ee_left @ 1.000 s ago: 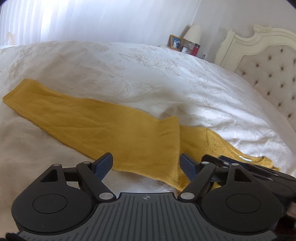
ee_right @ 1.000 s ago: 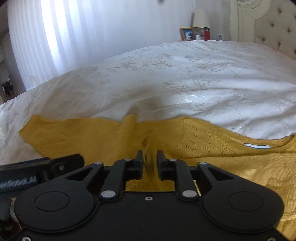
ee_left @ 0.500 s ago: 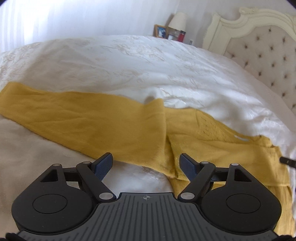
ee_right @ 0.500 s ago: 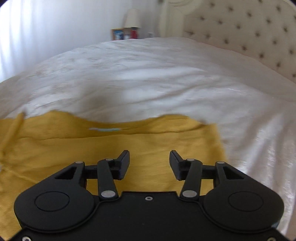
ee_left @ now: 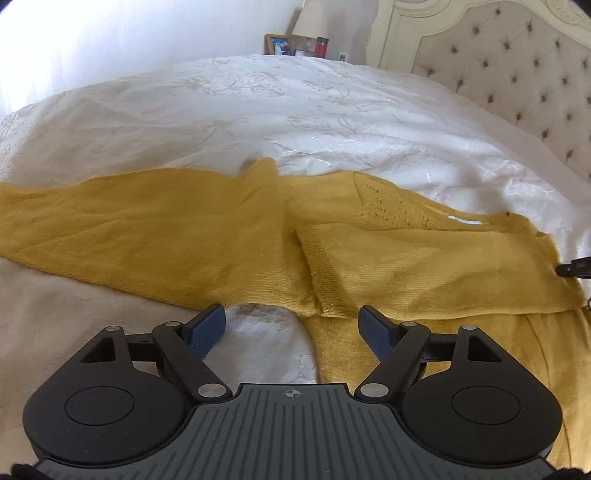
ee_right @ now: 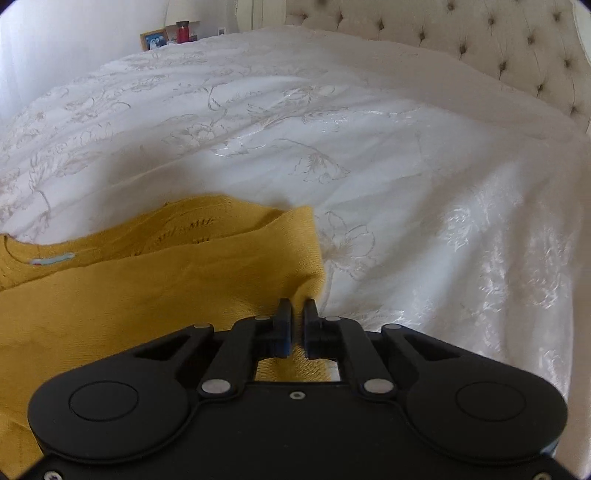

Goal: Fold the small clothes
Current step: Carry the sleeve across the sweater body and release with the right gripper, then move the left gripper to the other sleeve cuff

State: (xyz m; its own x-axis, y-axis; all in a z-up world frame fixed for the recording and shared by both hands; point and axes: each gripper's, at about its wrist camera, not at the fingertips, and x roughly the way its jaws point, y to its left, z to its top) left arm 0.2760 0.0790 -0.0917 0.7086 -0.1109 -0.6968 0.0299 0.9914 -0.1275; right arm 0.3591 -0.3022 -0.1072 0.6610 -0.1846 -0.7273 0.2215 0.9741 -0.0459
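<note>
A mustard-yellow knit sweater (ee_left: 424,266) lies flat on the white bed. Its right sleeve is folded across the chest, with the cuff (ee_left: 325,280) near the middle. The left sleeve (ee_left: 129,236) stretches out to the left. My left gripper (ee_left: 291,326) is open and empty, just in front of the folded cuff and the sweater's left armpit. My right gripper (ee_right: 298,315) is shut on the sweater's right edge (ee_right: 306,258) at the folded shoulder. Its tip shows at the right edge of the left wrist view (ee_left: 576,267).
A white embroidered bedspread (ee_right: 369,147) covers the bed. A tufted cream headboard (ee_left: 517,74) stands at the right. A nightstand at the back holds a lamp (ee_left: 312,22), a photo frame (ee_left: 279,44) and a red jar (ee_left: 321,46).
My right gripper let go of the sleeve over the chest, moved right to the sweater's right edge and shut on it. My left gripper stayed open and turned right toward the folded cuff.
</note>
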